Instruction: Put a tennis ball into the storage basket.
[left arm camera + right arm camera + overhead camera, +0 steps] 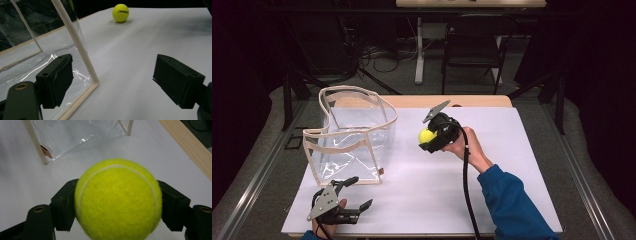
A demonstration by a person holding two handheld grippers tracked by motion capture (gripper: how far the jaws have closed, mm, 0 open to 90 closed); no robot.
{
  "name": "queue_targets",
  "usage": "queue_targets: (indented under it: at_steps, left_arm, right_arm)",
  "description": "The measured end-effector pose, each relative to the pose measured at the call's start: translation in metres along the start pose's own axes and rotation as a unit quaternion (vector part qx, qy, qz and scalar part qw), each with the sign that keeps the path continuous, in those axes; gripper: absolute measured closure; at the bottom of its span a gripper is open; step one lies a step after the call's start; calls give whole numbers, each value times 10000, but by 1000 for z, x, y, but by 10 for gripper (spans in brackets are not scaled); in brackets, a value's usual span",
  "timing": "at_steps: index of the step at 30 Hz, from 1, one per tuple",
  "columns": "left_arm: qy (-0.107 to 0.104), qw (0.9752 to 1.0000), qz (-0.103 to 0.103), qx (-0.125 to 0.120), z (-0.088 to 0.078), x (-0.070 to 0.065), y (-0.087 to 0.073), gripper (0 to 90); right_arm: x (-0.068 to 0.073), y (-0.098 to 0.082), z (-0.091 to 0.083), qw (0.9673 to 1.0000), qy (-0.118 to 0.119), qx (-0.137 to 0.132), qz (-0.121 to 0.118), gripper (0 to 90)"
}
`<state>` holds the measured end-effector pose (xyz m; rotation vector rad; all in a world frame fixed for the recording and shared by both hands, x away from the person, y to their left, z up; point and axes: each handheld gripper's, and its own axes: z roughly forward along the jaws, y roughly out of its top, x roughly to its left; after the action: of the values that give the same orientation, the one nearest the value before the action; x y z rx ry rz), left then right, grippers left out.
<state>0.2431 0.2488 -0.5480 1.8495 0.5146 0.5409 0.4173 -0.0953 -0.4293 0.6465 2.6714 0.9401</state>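
The right gripper (428, 139) is clamped across the middle of a light, springy, fuzzy tennis ball (117, 200), held above the table at the clear bag's (354, 137) three o'clock.

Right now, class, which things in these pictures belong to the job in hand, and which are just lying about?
In the job: tennis ball, clamped in the right gripper; clear bag; open left gripper beside it.
Lying about: black chair, floor cables, white table leg, all beyond the table.
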Motion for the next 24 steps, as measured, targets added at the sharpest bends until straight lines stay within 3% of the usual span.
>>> queue_targets:
  at_steps: [24]
  left_arm:
    - [-11,10000,-10,4,0,1,-1,161]
  right_arm:
    - [-7,30,-13,9999,-74,-20,-112,263]
